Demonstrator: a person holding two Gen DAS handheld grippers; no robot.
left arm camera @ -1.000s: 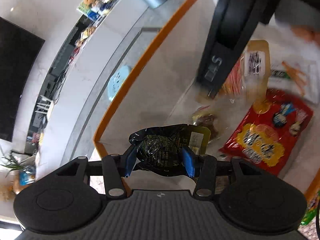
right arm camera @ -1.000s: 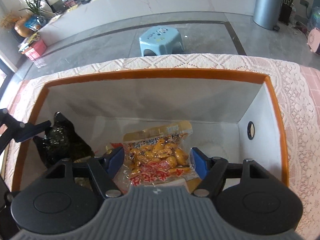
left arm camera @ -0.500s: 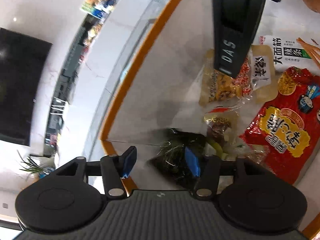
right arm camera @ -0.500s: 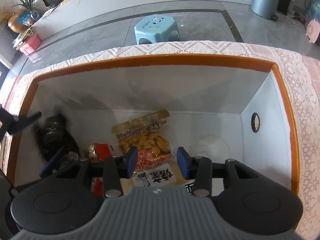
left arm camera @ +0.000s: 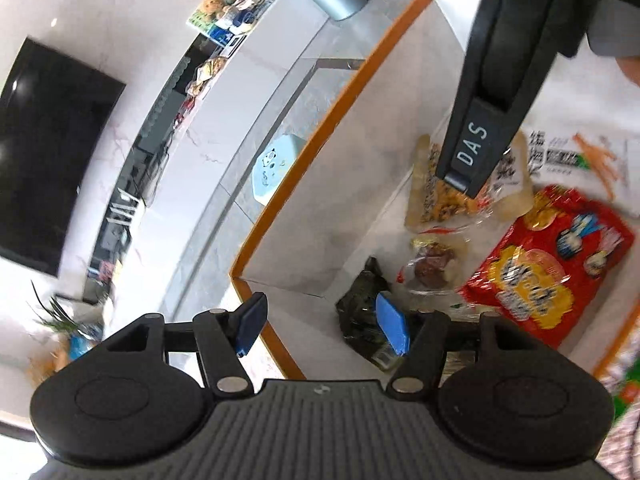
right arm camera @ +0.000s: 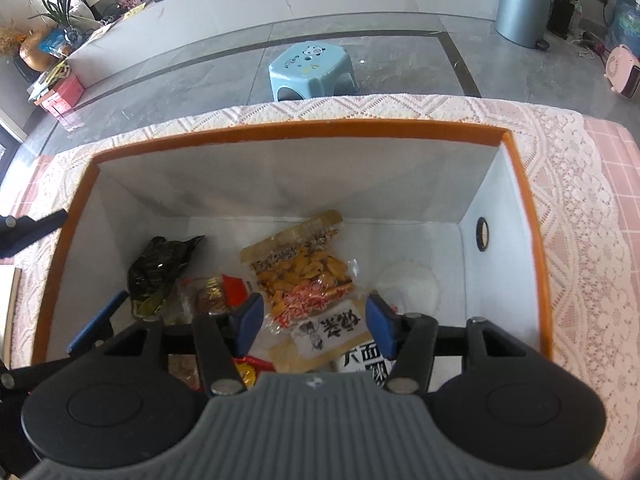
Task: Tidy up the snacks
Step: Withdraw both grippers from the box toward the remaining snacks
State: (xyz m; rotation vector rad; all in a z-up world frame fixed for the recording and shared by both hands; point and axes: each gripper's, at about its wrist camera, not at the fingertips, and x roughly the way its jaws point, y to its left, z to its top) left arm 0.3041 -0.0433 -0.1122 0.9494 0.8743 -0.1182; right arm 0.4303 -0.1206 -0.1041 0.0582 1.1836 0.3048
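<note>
The dark green snack packet (right arm camera: 160,270) lies on the floor of the orange-rimmed box (right arm camera: 304,130), at its left end beside a yellow snack pouch (right arm camera: 306,276). Both left tongs (left arm camera: 322,326) and right tongs (right arm camera: 314,322) gape wide, holding nothing.

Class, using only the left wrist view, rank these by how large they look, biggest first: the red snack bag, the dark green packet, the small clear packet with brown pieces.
1. Red snack bag, clearly largest.
2. Dark green packet, though the left gripper hides part of it.
3. Small clear packet with brown pieces; it lies farther from the camera, so its gap to second is unsure.
</note>
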